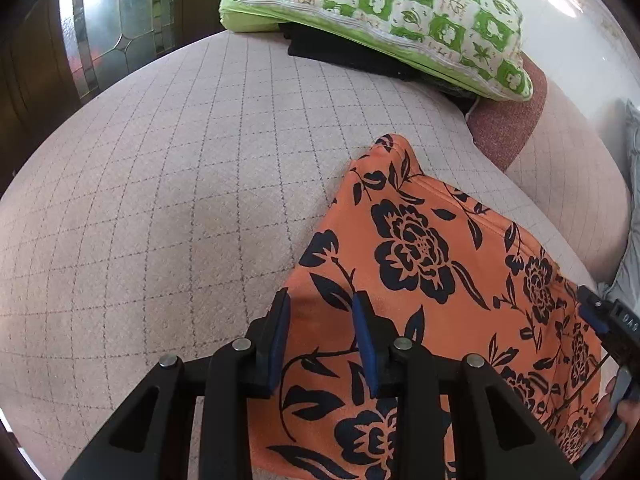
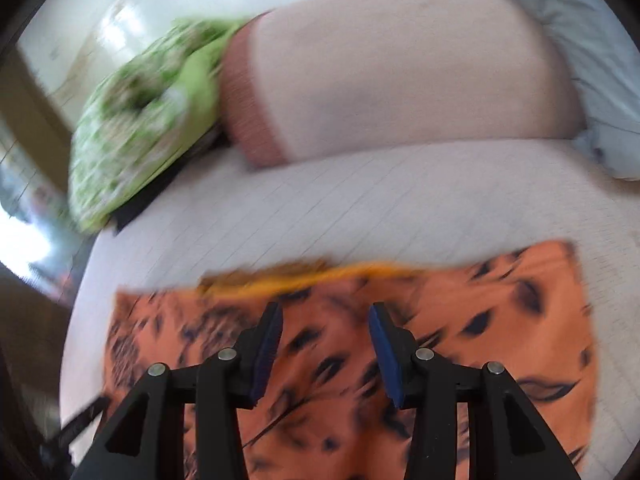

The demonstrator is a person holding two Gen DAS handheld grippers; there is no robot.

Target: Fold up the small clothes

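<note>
An orange garment with black flowers (image 1: 420, 248) lies spread flat on a pale grid-patterned cushion surface (image 1: 180, 200). My left gripper (image 1: 320, 296) hovers over the garment's left edge, its blue pads apart and nothing pinched between them. In the blurred right wrist view the same garment (image 2: 500, 320) stretches across the lower half of the picture. My right gripper (image 2: 325, 308) stands open above its middle, near the far hem. That right gripper (image 1: 612, 320) also shows at the right edge of the left wrist view, over the garment's right side, with a hand (image 1: 626, 406) below it.
A green and white patterned pillow (image 1: 380, 12) lies at the back on a black folded item (image 1: 340, 56). A pink bolster cushion (image 2: 400, 72) stands behind the garment, with grey-blue fabric (image 2: 592, 60) to its right. A dark wooden door with glass (image 1: 100, 28) stands at the far left.
</note>
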